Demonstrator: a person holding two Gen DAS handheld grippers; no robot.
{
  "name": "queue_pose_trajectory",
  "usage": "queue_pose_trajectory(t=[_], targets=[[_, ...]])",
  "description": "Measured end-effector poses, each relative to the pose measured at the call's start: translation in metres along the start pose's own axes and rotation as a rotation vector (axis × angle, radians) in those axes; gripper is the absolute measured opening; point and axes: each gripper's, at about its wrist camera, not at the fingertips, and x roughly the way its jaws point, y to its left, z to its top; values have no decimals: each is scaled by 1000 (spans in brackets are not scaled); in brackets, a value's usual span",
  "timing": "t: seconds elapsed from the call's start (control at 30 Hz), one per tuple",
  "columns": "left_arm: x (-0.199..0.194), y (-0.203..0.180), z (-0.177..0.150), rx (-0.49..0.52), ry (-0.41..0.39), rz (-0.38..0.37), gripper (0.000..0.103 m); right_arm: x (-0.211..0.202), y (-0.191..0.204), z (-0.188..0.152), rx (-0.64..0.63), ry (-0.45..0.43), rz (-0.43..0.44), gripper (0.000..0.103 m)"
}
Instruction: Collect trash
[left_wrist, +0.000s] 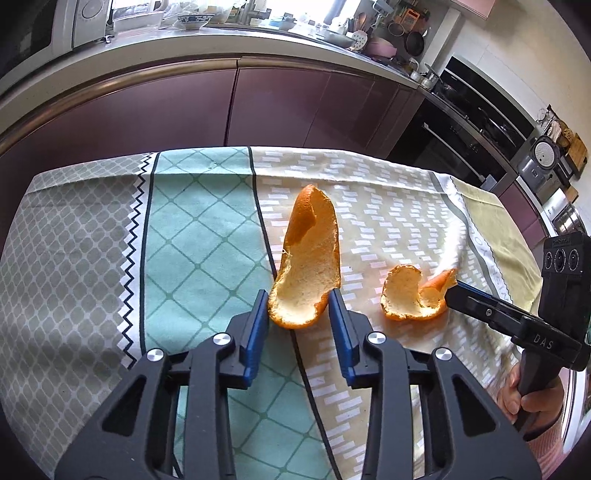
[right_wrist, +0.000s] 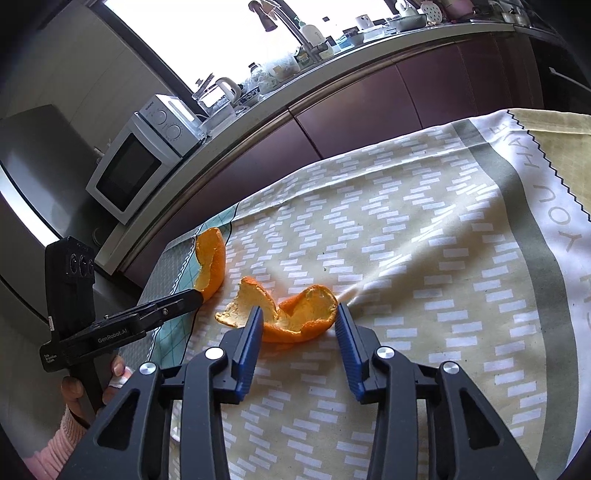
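Two orange peels lie on a patterned tablecloth (left_wrist: 207, 229). The long peel (left_wrist: 310, 266) lies between the open blue-padded fingers of my left gripper (left_wrist: 298, 304), its near end between the tips. It also shows in the right wrist view (right_wrist: 211, 264), with the left gripper (right_wrist: 192, 297) touching it. The smaller curled peel (left_wrist: 413, 295) lies to the right, and in the right wrist view (right_wrist: 291, 314) it sits between the open fingers of my right gripper (right_wrist: 300, 319). The right gripper (left_wrist: 456, 290) also appears in the left wrist view, at that peel's right edge.
The tablecloth (right_wrist: 424, 236) covers the table to its far edge. Beyond it runs a row of dark purple cabinets (left_wrist: 280, 107) under a cluttered counter. A white microwave (right_wrist: 133, 166) stands on the counter at left, and an oven (left_wrist: 476, 122) at right.
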Motion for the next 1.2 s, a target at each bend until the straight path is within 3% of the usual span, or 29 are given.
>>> queue_pose_trajectory(t=[0.13,0.2,0.53,1.2], targets=[[-3,2,-2,-5,-3,-6,25,1,0,-2,-3,14,13,14],[-6,1,-4,4,-9,-5,23,2,2,-2,-12,17,15,12],[-30,5,-20,18,-37,-12,16,-10,3,-9,10,3,77,10],[-132,27,-90,44,-133,7,16,-40,28,-26,21,-39,193,9]])
